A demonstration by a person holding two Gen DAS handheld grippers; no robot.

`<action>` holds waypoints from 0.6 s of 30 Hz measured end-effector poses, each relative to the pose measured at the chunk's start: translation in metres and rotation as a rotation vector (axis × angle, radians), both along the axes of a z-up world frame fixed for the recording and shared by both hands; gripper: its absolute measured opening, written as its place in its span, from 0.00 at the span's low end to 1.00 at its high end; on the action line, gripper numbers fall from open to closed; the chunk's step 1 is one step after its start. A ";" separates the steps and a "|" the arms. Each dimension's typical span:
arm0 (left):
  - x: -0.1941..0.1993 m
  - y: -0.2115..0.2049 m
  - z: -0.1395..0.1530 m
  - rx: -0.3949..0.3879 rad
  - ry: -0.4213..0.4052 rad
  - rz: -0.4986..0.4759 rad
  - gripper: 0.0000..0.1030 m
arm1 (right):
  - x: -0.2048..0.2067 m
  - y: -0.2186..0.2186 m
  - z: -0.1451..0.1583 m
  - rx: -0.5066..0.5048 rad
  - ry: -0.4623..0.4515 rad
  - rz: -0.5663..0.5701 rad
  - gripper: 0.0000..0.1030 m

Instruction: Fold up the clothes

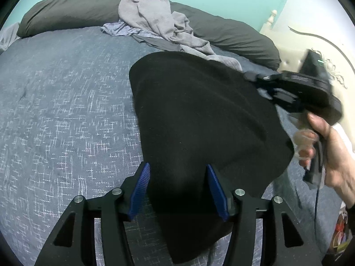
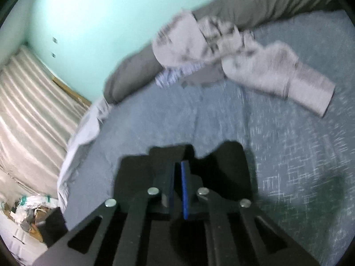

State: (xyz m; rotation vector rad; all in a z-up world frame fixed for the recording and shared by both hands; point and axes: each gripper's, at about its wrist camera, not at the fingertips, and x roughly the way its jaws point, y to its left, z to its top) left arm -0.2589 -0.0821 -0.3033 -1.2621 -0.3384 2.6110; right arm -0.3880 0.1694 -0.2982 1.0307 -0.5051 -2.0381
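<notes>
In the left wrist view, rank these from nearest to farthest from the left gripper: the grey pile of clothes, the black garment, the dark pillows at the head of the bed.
From the left gripper:
1. Black garment, lying between its fingers and spreading ahead to the right.
2. Grey pile of clothes, farther up the bed, centre.
3. Dark pillows, along the wall behind the pile, which partly rests on them.

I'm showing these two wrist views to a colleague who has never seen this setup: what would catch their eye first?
The big black garment spread on the blue-grey bedspread fills the middle of the left wrist view, running between the blue pads of the left gripper. To its right a hand holds the right gripper, whose jaws are shut. Behind, a crumpled grey garment lies over the dark pillows against a turquoise wall.
</notes>
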 end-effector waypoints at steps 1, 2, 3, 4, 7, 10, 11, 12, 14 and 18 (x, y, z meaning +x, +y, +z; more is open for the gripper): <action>0.000 0.002 0.001 -0.008 -0.001 0.000 0.56 | 0.006 0.002 0.006 0.002 0.022 -0.007 0.03; 0.000 0.003 0.002 -0.014 -0.002 -0.001 0.56 | 0.012 0.003 0.011 0.004 0.044 -0.015 0.02; 0.000 0.004 0.003 -0.015 -0.002 -0.001 0.56 | 0.018 0.005 0.017 0.006 0.066 -0.022 0.02; 0.000 0.004 0.005 -0.016 -0.002 -0.001 0.56 | 0.023 0.007 0.022 0.013 0.087 -0.032 0.02; 0.000 0.009 0.010 -0.025 0.004 -0.012 0.56 | 0.029 0.016 0.036 0.081 0.143 -0.097 0.02; -0.004 0.013 0.013 -0.045 0.004 -0.015 0.56 | 0.022 0.014 0.030 0.192 0.132 -0.127 0.02; -0.005 0.014 0.013 -0.046 0.000 -0.015 0.56 | 0.016 0.012 0.023 0.218 0.116 -0.134 0.02; -0.007 0.014 0.012 -0.045 -0.002 -0.015 0.56 | 0.010 0.009 0.017 0.243 0.100 -0.141 0.02; -0.008 0.013 0.012 -0.045 -0.005 -0.017 0.56 | 0.001 0.005 0.002 0.266 0.069 -0.153 0.02; -0.014 0.011 0.009 -0.054 -0.012 -0.016 0.56 | -0.011 -0.007 -0.021 0.295 0.021 -0.125 0.03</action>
